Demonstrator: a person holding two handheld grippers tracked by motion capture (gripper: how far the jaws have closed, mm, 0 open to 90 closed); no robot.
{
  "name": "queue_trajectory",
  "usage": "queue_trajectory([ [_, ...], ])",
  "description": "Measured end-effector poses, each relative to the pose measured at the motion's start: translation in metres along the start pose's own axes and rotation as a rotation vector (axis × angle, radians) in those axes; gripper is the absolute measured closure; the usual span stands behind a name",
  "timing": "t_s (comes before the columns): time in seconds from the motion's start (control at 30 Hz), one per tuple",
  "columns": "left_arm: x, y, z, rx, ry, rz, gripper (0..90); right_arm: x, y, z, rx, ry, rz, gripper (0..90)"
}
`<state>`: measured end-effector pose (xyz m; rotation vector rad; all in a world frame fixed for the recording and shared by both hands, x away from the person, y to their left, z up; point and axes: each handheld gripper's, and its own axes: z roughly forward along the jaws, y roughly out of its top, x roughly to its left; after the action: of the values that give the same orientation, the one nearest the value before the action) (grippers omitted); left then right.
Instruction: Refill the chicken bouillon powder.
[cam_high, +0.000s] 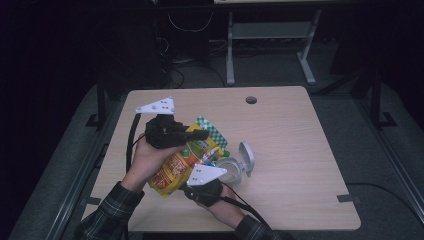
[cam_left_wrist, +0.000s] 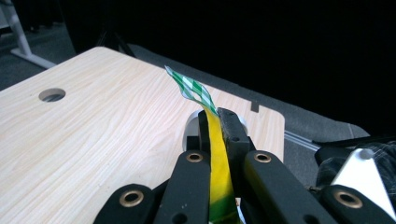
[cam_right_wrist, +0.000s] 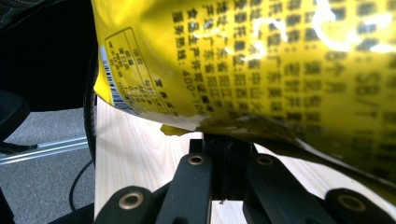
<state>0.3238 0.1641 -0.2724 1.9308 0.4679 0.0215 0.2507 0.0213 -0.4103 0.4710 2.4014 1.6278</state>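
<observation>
A yellow snack bag (cam_high: 181, 164) with a green-and-white checked top (cam_left_wrist: 194, 91) is held up over the wooden table (cam_high: 292, 132). My left gripper (cam_high: 200, 134) is shut on the bag's upper part; in the left gripper view the yellow film (cam_left_wrist: 217, 158) runs between the closed jaws (cam_left_wrist: 217, 119). My right gripper (cam_high: 189, 188) sits below, at the bag's lower edge. In the right gripper view its jaws (cam_right_wrist: 226, 138) are together, pinching the torn bottom seam of the bag (cam_right_wrist: 261, 70). A clear round container (cam_high: 231, 169) with its lid (cam_high: 246, 157) flipped open stands just right of the bag.
A cable hole (cam_high: 251, 100) lies near the table's far edge, also visible as a hole (cam_left_wrist: 52, 94) in the left gripper view. Desk legs and cables stand on the dark floor beyond the table. Bare wood stretches to the right of the container.
</observation>
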Motion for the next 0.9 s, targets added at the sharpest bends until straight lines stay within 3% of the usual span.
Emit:
queue_trajectory([
  [0.23,0.002,0.002,0.004,0.050,-0.012,0.010,90.0,-0.002,-0.002,0.001,-0.011,0.031,-0.001,89.9],
  [0.37,-0.001,0.005,0.006,0.098,-0.017,0.060,90.0,0.002,-0.002,0.001,-0.026,0.059,-0.013,89.9],
  [0.57,-0.004,0.008,0.004,0.110,-0.024,0.120,90.0,0.004,-0.001,-0.001,-0.051,0.093,-0.028,89.9],
  [0.7,-0.004,0.008,0.003,0.122,-0.008,0.133,90.0,0.006,0.000,-0.002,-0.078,0.122,-0.048,89.9],
  [0.9,-0.002,0.005,0.011,0.164,0.023,0.113,90.0,0.009,-0.001,-0.001,-0.074,0.119,-0.065,89.9],
])
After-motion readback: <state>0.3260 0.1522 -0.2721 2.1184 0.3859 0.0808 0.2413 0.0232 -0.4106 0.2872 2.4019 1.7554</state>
